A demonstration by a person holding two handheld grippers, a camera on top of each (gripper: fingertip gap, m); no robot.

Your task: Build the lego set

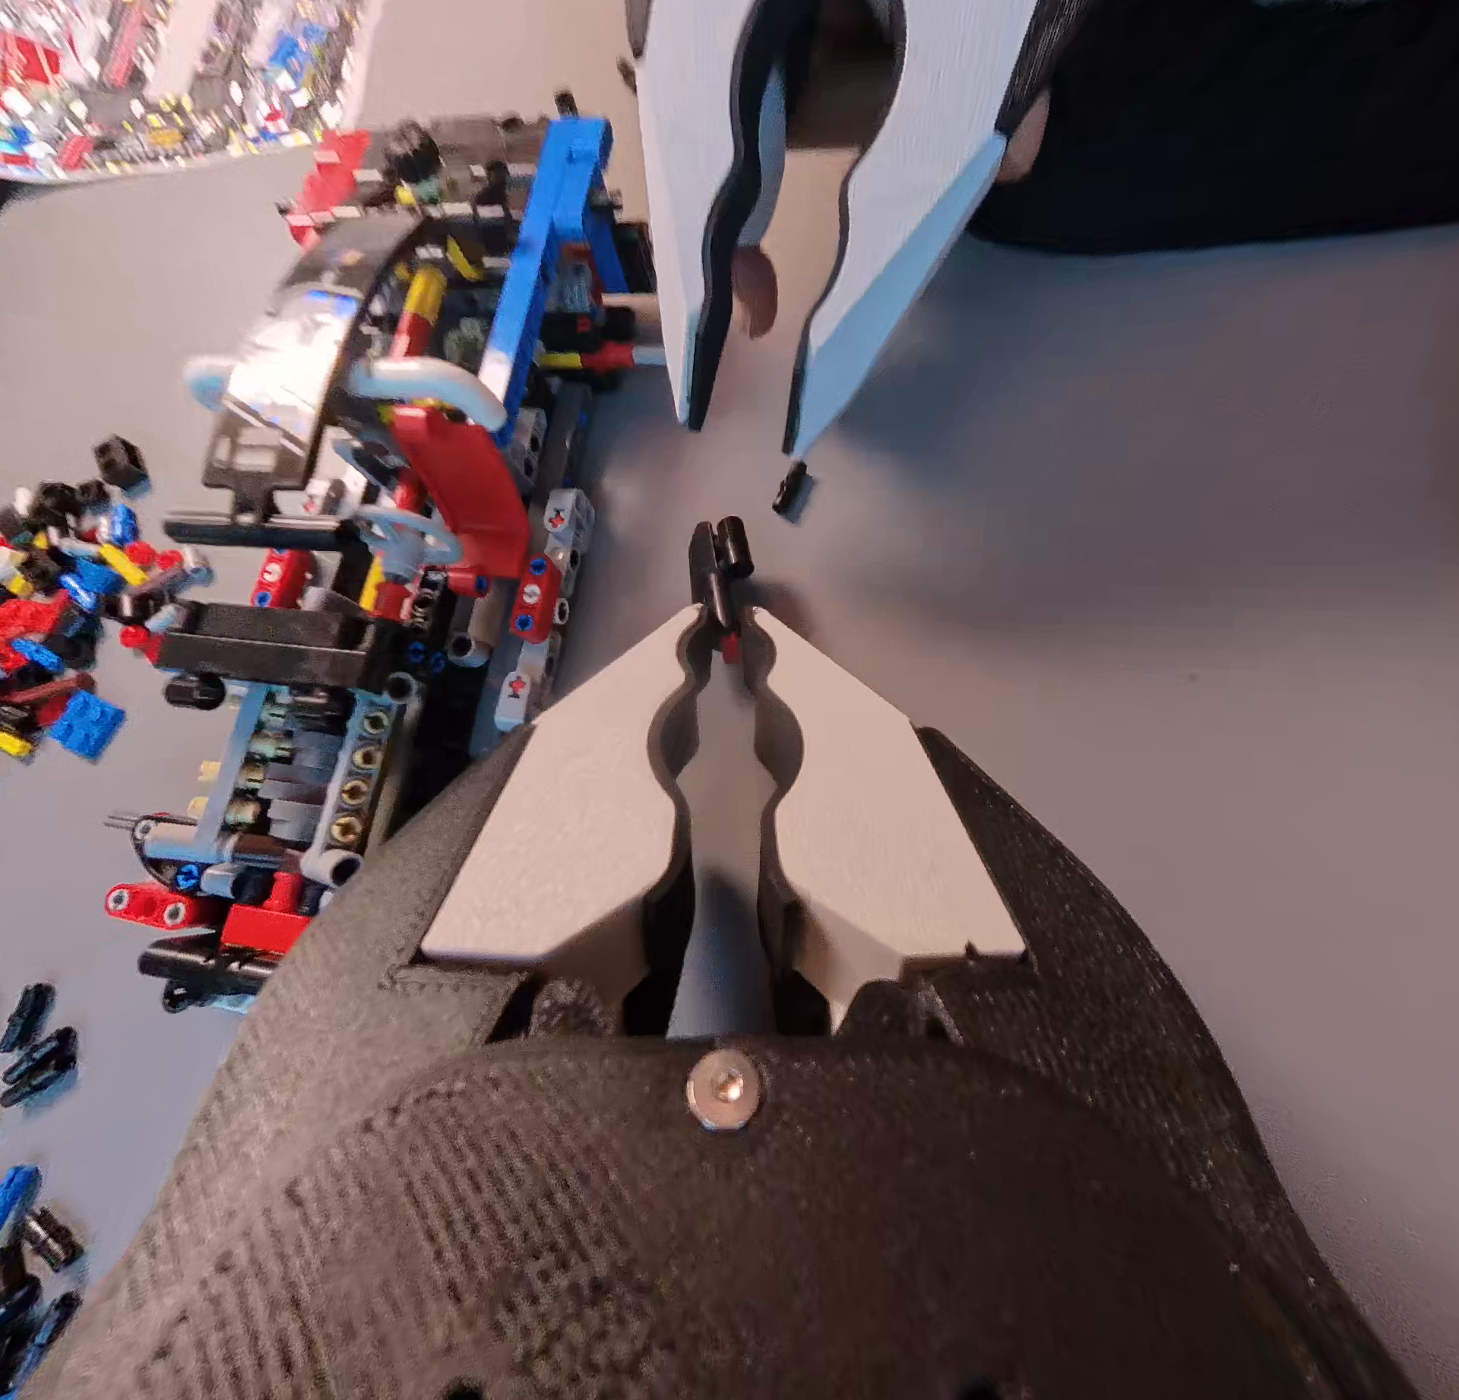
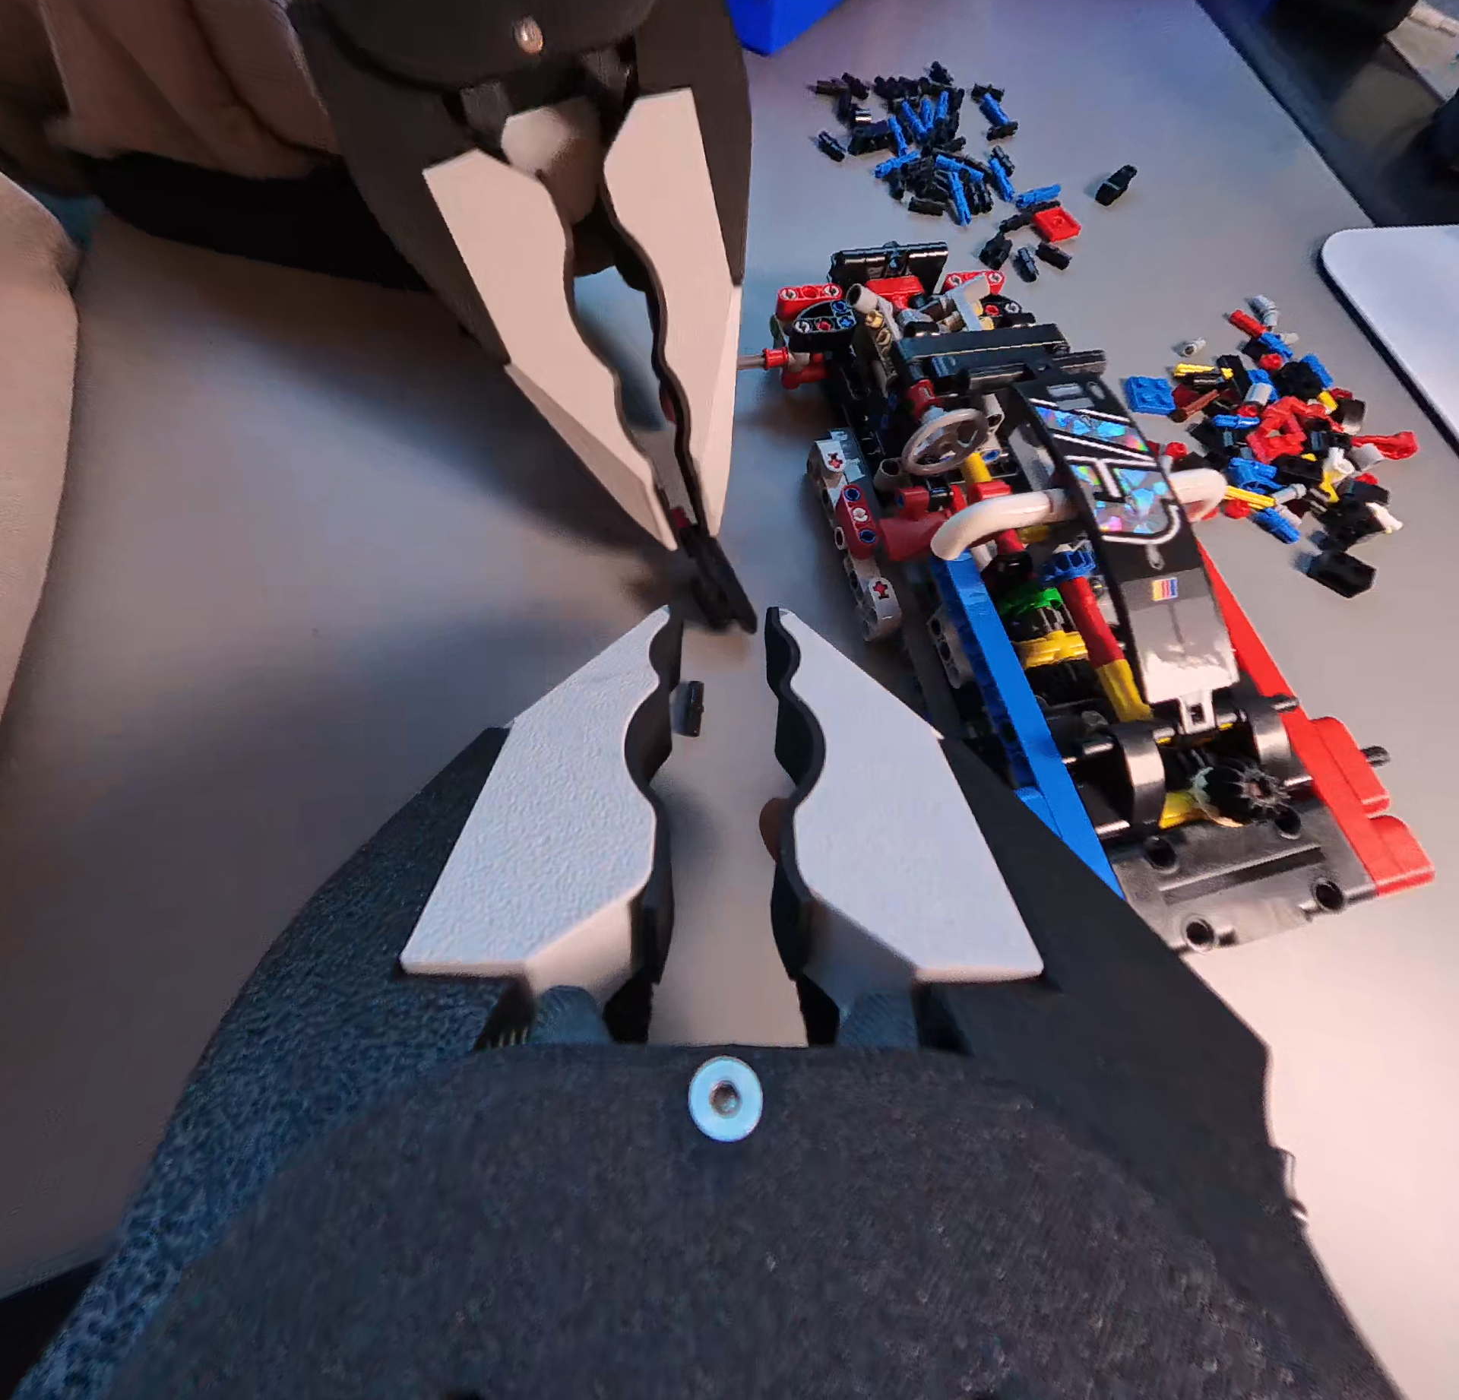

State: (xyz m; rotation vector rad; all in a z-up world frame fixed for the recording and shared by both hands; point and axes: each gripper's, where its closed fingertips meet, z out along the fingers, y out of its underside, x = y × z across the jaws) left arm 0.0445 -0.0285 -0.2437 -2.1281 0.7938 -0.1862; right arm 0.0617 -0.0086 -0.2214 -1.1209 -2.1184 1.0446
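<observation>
At the centre of the left wrist view, the left tool (image 1: 720, 612) is clamped on a small black connector piece (image 1: 718, 564) with a red bit showing between the fingers, held just above the grey tabletop (image 1: 1105, 651). The right tool (image 2: 718, 620) stands apart, holding nothing, with a loose black pin (image 2: 691, 708) lying on the tabletop between its fingers. The half-built lego car (image 2: 1066, 572) sits at the right of the right wrist view, near both tools, with loose parts (image 2: 1279, 446) beyond it. The step appears to be fitting a pin into the connector; next, the right tool likely needs to close on the pin and align it with the held piece.
</observation>
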